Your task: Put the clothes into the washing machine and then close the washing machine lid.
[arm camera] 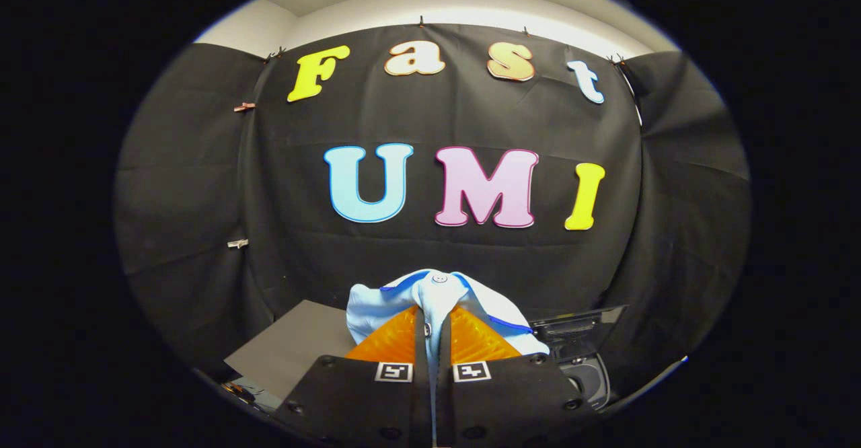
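Black cloth wall behind. Tool [430, 330] clamped on light blue shirt [437, 296], held aloft. Carry step under way. Washing machine [584, 360] low right, lid [578, 327] up; next: lower shirt in.

No readable text; coded squares on claw [433, 330].

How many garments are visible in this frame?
1. A light blue garment is pinched between the gripper's closed fingers, held up ahead of the washing machine, whose lid stands open. Others may lie hidden below the fingers.
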{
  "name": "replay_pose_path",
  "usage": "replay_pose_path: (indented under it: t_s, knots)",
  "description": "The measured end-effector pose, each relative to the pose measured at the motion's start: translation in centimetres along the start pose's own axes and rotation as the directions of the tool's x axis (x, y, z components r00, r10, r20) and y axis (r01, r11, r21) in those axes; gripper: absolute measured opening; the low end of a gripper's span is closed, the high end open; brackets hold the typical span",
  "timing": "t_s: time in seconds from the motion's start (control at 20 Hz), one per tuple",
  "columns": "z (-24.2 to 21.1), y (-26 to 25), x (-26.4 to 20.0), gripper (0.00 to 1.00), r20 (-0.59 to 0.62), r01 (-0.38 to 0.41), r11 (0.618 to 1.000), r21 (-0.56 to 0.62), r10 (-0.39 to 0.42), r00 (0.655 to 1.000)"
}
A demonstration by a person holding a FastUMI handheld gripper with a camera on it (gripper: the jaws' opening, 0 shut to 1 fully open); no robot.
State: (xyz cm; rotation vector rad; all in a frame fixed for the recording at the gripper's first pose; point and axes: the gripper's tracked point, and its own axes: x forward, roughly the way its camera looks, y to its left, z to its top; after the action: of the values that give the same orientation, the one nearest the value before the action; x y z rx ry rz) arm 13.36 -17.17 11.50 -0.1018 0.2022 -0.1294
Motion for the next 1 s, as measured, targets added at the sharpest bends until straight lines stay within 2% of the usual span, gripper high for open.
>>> replay_pose_path:
  t_s: [0.4,0.7,1.0]
  knots:
    - [-2.2,-10.3,-0.9,0.07,-0.041,-0.013,1.0,0.016,0.014,0.999]
    - [-4.2,-16.2,-0.1,0.07,-0.065,0.018,0.999,0.051,-0.014,0.998]
    - [-8.4,-21.4,2.1,0.07,-0.114,0.062,0.997,0.055,-0.055,0.992]
